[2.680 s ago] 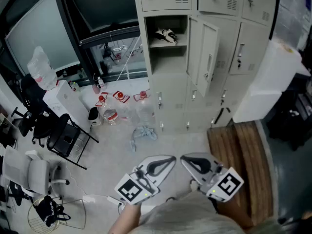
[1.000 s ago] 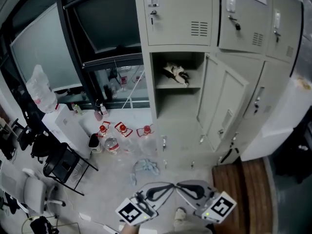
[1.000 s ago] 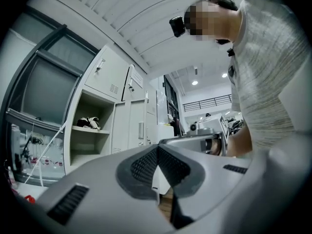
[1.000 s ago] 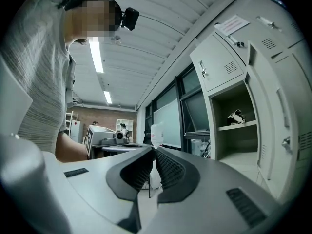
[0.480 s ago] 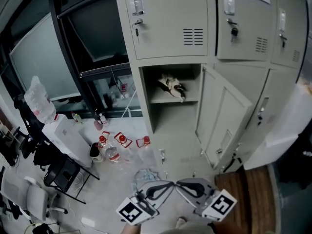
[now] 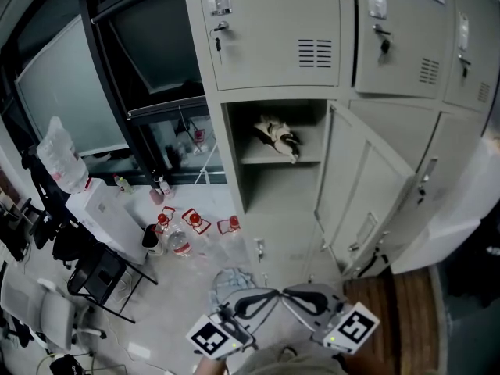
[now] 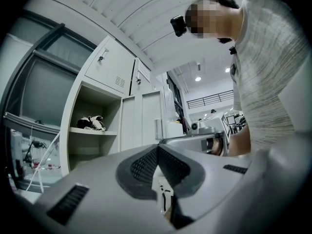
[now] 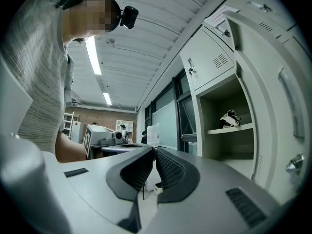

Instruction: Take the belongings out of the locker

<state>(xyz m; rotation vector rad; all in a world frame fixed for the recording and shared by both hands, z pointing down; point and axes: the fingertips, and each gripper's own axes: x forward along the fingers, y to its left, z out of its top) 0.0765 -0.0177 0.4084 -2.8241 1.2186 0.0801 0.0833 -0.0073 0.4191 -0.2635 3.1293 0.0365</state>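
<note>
An open grey locker (image 6: 273, 116) shows one shelf with a small black-and-white bundle (image 6: 279, 137) lying on it. Its door (image 6: 367, 186) swings out to the right. The same bundle (image 7: 91, 123) shows in the left gripper view, and the bundle (image 8: 229, 118) also in the right gripper view. My left gripper (image 6: 275, 295) and right gripper (image 6: 286, 295) sit side by side low in the head view, well short of the locker. Both have their jaws pressed together with nothing between them.
Closed lockers (image 6: 406, 61) surround the open one. On the floor lie red-capped bottles (image 6: 187, 223), a crumpled grey cloth (image 6: 231, 278) and a black folding chair (image 6: 101, 276). A wooden platform (image 6: 391, 303) lies at the right. A dark window frame (image 6: 141, 84) stands left of the lockers.
The view has come nearer to the lockers and tilted upward, so the open compartment looks larger. Both grippers stay shut at the bottom of the view.
</note>
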